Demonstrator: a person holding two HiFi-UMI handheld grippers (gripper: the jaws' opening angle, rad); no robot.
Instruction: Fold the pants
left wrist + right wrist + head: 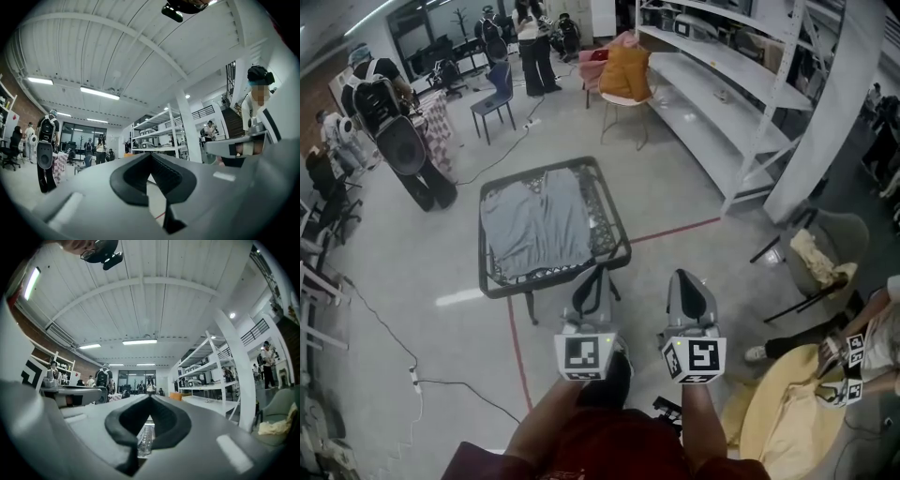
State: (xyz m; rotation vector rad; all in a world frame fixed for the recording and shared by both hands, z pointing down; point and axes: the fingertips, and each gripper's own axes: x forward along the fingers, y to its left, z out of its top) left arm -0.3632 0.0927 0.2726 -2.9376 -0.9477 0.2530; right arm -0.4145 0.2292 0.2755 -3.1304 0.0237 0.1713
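Observation:
Grey pants [534, 223] lie spread flat on a small dark-framed table [613, 255] in the middle of the head view. Both grippers are held side by side in the air, just short of the table's near edge and pointing toward it. My left gripper [598, 270] is shut with nothing between its jaws; in the left gripper view its dark pads [151, 155] meet at the tip. My right gripper [680, 275] is shut and empty too, to the right of the table's near corner. Below its closed tips [150, 397], the right gripper view shows a sliver of the table [143, 440].
White shelving [722, 103] runs along the right. A chair with an orange jacket [624, 70] stands behind the table. People [394, 122] stand at the left. A grey chair with yellow cloth [820, 253] and a yellow heap [787, 412] are at the right. Red tape [675, 230] crosses the floor.

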